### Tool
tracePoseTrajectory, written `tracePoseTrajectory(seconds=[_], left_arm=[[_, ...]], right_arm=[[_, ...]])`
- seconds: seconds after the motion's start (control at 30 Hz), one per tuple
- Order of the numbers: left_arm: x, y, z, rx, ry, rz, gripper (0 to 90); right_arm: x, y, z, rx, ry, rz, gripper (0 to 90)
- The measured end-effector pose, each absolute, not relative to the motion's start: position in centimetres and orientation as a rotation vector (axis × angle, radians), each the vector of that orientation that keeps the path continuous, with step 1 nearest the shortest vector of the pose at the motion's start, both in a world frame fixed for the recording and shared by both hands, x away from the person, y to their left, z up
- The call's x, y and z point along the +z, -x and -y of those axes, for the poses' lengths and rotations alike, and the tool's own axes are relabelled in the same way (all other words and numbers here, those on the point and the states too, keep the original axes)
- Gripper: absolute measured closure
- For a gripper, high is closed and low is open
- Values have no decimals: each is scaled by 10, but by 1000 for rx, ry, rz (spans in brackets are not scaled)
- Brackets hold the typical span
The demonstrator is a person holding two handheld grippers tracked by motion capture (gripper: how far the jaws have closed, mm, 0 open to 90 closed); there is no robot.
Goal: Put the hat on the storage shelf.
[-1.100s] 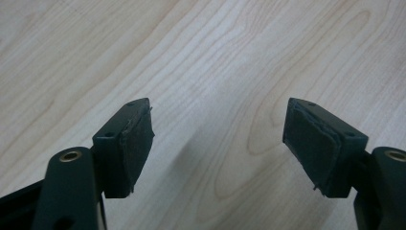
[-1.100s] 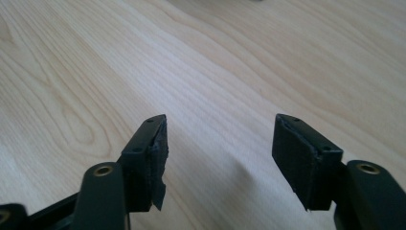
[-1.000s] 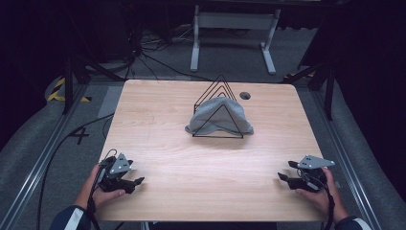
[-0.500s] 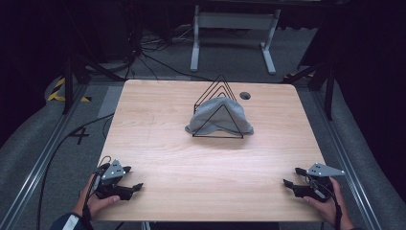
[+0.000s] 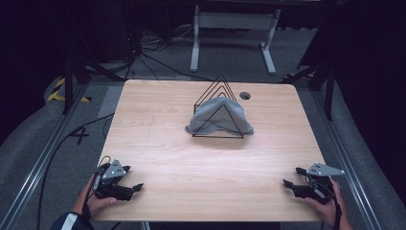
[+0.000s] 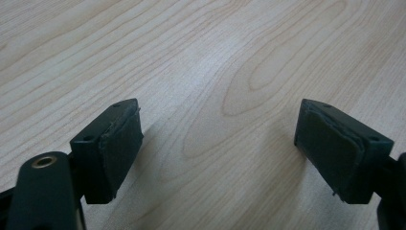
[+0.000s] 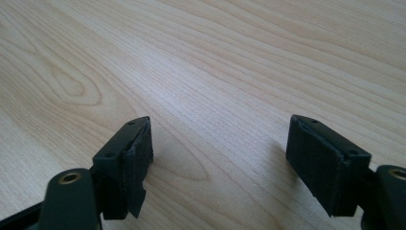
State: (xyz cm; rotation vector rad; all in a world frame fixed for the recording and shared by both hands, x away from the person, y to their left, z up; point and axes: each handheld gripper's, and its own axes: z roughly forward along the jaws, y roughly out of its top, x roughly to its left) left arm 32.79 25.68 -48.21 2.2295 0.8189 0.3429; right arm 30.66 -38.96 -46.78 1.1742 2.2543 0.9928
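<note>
Grey cloth [image 5: 218, 115] sits draped over a black wire rack [image 5: 219, 108] made of nested triangle frames, on the far-centre part of the desk [image 5: 163, 143], a bit right of middle; cloth hangs down both sides of the rack and touches the desk surface, with one triangle frame showing in front of it. Small dark round hole [image 5: 245, 96] in the desk just beside the rack's far right. Both tools are well apart from the cloth, down at the near edge. Left hand-held gripper [image 5: 136, 181] is at the near-left corner, held in the person's left hand [image 5: 98, 201], jaws pointing right toward the desk middle, grey three-cornered plate on top. Left gripper view: its jaws are spread wide, with bare wood grain between the black pads [image 6: 119, 148], nothing pinched. Right hand-held gripper [image 5: 292, 176] is at the near-right corner in the right hand [image 5: 325, 208], jaws pointing left, low over the desk. Right gripper view: jaws spread wide too, pads [image 7: 139, 153] apart, empty, only desk wood between them. Grey carpet floor [image 5: 28, 143] and cables around the desk.
</note>
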Motion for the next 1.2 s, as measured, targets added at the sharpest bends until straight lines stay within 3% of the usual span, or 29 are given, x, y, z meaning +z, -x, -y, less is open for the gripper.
tracePoseTrajectory(seconds=[1.2], left_arm=[[-483,-328,-257,348,-2206,-863,151]], right_arm=[[-468,-306,390,994,-1192,-2244,243]])
